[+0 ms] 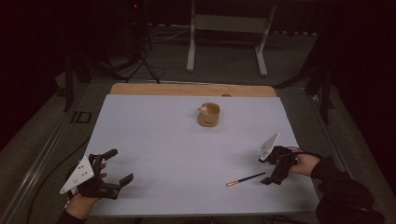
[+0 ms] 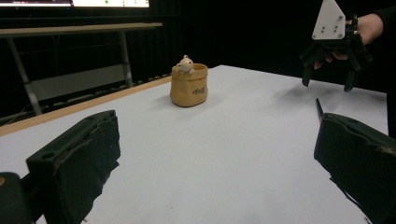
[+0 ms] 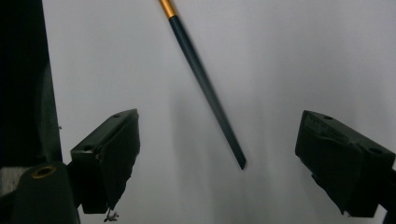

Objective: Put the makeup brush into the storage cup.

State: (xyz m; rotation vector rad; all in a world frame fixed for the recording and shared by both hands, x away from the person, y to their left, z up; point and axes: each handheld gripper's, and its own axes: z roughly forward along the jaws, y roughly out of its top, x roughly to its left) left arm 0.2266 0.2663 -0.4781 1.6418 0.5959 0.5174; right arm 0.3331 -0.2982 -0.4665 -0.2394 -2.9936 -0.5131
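Hovering right gripper [image 3: 219,154] over pen [image 3: 205,88] on desk [image 1: 187,149], jaws wide, empty, straddling it to grab; left gripper [image 1: 114,168] idle, wide, empty.

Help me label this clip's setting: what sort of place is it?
Probably a dim lab or recording room, not a home. A white-topped table stands among dark stands and floor cables, a screen edge glows behind, and the person holds tracked grippers: left gripper, right gripper.

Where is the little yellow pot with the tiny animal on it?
In the high view the yellow pot stands toward the far middle of the white table, apart from both grippers, far beyond the black stick.
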